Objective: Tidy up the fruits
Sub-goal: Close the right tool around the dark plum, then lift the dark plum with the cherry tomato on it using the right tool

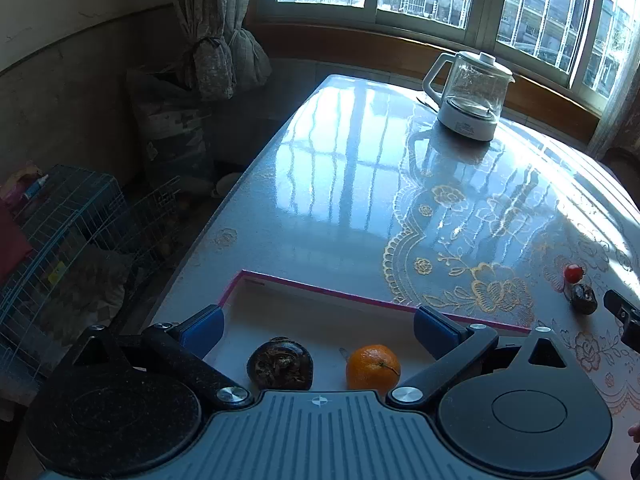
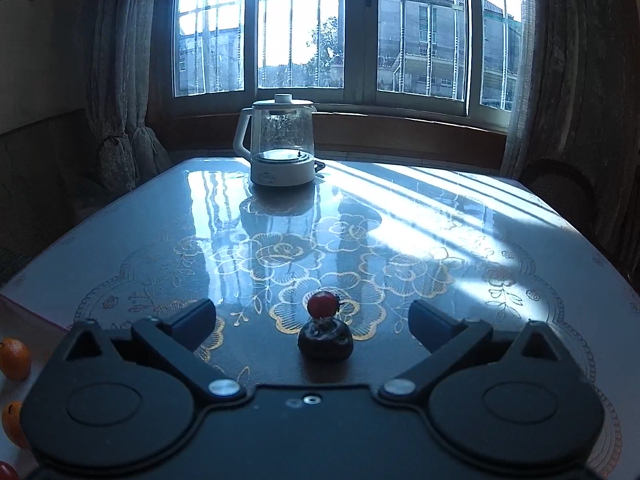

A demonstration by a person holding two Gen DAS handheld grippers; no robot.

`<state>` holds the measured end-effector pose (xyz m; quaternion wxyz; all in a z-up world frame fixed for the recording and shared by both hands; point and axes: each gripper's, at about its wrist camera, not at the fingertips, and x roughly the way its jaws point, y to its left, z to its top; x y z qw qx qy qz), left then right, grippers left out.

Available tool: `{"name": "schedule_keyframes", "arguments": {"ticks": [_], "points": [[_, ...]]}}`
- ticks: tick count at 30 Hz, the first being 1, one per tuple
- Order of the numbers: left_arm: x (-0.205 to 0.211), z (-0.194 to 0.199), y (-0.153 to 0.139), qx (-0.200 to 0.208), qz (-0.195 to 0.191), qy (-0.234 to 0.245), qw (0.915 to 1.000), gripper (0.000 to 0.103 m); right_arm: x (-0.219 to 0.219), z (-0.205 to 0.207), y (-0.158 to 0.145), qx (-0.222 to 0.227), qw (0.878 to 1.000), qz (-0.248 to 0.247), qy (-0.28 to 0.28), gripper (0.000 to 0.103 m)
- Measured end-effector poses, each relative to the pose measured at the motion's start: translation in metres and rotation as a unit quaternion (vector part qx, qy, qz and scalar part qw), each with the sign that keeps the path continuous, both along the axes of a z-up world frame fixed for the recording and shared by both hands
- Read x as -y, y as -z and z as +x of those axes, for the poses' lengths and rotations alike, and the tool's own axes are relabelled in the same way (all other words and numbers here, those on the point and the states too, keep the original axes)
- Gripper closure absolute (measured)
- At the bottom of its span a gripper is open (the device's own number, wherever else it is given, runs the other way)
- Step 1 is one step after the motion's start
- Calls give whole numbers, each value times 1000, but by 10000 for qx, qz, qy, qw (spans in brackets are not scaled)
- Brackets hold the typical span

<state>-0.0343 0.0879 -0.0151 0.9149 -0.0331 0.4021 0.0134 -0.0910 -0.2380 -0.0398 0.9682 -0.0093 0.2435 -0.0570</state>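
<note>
Oranges (image 2: 15,359) cut off at frame edge, both hand-held grippers (image 1: 318,326) (image 2: 312,318) spread, nothing pinched.

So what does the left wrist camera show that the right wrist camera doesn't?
Only the left wrist view shows the dark brown fruit lying inside the pink-edged tray, the open left gripper above it, and a wire cage on the floor. Only the right wrist view shows a second orange and the open right gripper in full. Both show the kettle, the small red fruit, the dark fruit beside it on the table, and one orange.
</note>
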Motion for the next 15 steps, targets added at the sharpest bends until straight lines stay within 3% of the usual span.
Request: {"name": "schedule_keyframes", "arguments": {"ticks": [15], "points": [[-13,3,6,-94,-82,-305,9995,2,5,39,20,-350,9993,-129,36,0]]}}
